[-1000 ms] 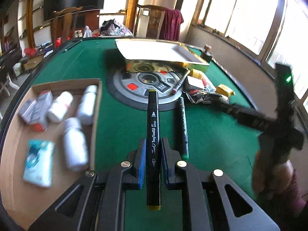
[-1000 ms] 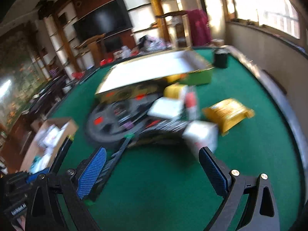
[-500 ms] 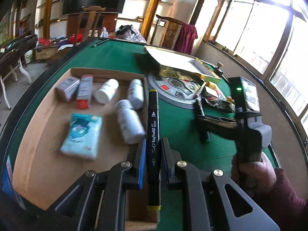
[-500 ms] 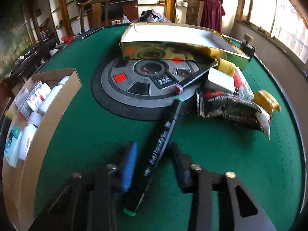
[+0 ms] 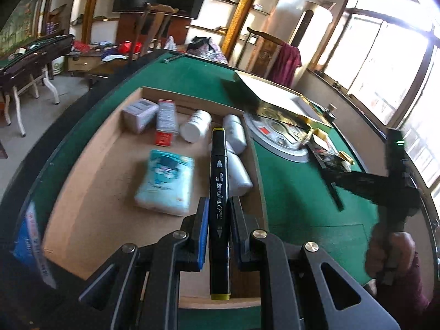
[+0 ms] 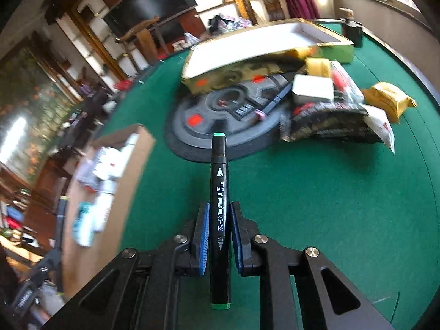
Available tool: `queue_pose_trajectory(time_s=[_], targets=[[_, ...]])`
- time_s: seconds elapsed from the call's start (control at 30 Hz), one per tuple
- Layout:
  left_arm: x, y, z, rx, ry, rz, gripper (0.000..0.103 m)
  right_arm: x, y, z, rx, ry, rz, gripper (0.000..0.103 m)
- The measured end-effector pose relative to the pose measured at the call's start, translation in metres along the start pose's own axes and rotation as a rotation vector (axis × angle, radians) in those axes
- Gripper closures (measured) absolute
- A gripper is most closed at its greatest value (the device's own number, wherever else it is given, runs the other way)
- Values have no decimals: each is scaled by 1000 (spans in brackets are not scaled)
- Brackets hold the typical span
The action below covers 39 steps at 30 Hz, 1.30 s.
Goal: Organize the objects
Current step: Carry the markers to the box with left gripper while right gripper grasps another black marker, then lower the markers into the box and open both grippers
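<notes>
My left gripper is shut on a black art marker with yellow caps and holds it over the right edge of the cardboard tray. The tray holds white bottles, small boxes and a blue tissue pack. My right gripper is shut on a black art marker with green caps and holds it above the green felt. The right gripper also shows at the right in the left wrist view. The tray shows blurred at the left in the right wrist view.
A grey round centre panel lies mid-table. Behind it stands a gold box with a white inside. Snack bags, a white box, a yellow packet and another marker lie to its right.
My left gripper has carried the yellow-capped marker left, from the felt to above the tray. My right gripper has shut on the green-capped marker and lifted it off the felt.
</notes>
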<state>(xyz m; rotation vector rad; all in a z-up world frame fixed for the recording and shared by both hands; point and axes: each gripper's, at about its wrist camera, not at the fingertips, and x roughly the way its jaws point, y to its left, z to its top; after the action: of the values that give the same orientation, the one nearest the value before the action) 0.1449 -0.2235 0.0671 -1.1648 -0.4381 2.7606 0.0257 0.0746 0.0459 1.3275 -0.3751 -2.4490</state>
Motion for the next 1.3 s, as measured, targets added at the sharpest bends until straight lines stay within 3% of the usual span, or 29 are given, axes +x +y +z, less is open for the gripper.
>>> queue_pose_trajectory(time_s=[0.2,0.43,0.57,0.7,0.8,0.97,1.03,1.1,1.13,1.3], targets=[[-1,29,17,22,11,132,88,-14,56,9,-89,8,132,87],[19,67,38,16,83,211,88,28,130,5,-149,139,265,86],[38,78,47,18,127,244,88,61,167,-2,-202,201,257,86],[55,84,49,12,166,254,88,86,189,-7,-253,221,180,86],[60,85,48,10,174,240,88,101,197,-8,-281,222,110,86],[61,83,45,5,158,224,88,111,199,-10,-302,231,77,86],[58,84,47,-13,141,213,80,115,198,-9,-300,241,72,86],[51,83,49,-32,118,196,42,114,197,-6,-305,240,66,86],[47,82,50,-38,103,196,36,114,197,-6,-308,241,60,86],[20,67,53,-33,40,190,28,104,195,-6,-296,235,91,81]])
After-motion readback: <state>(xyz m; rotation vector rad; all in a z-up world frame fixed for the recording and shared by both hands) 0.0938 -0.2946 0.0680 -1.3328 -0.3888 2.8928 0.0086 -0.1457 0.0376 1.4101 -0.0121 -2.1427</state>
